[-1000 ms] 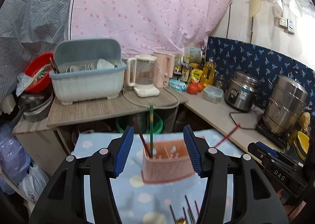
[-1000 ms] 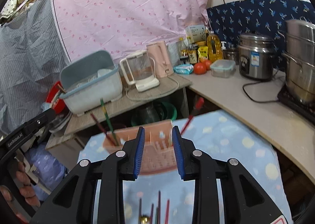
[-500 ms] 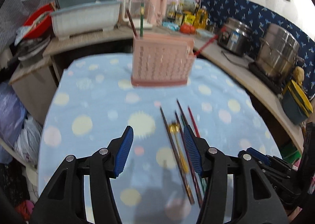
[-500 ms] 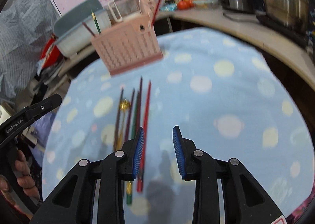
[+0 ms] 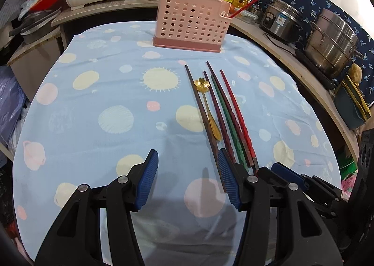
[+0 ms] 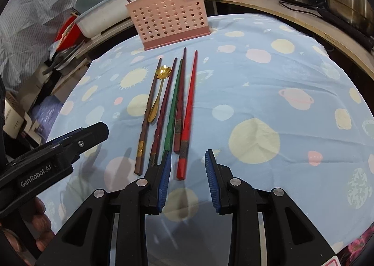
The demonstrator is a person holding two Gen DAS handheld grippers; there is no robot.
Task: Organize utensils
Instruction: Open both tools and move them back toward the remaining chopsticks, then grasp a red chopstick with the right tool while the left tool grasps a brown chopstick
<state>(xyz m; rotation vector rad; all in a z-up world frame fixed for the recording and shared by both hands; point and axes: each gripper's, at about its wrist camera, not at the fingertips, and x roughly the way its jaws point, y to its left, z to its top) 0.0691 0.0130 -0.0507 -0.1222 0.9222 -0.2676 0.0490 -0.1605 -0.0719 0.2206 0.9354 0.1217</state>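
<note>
Both views have dropped from the pink holder down to the desk in the last second, so the tongs now hang low over the loose utensils, which I take as lining up the next pick.

Nearest, the left tongs [image 5: 188, 179] stand wide apart and empty, their ribbed blue pads beside the butt of the brown chopstick [image 5: 201, 111]. The right tongs [image 6: 187, 172] are also apart and empty, straddling the thick end of the red chopstick [image 6: 188, 111] (likely the next one to go).

Five slim, tapered, glossy chopsticks lie side by side on the soft planet-print cloth [image 5: 93, 125], with a small gold spoon [image 5: 206, 104] among them, its bowl flower-shaped.

Farther off stands the perforated pink plastic holder [image 5: 190, 20], already carrying three sticks upright or leaning.
</note>
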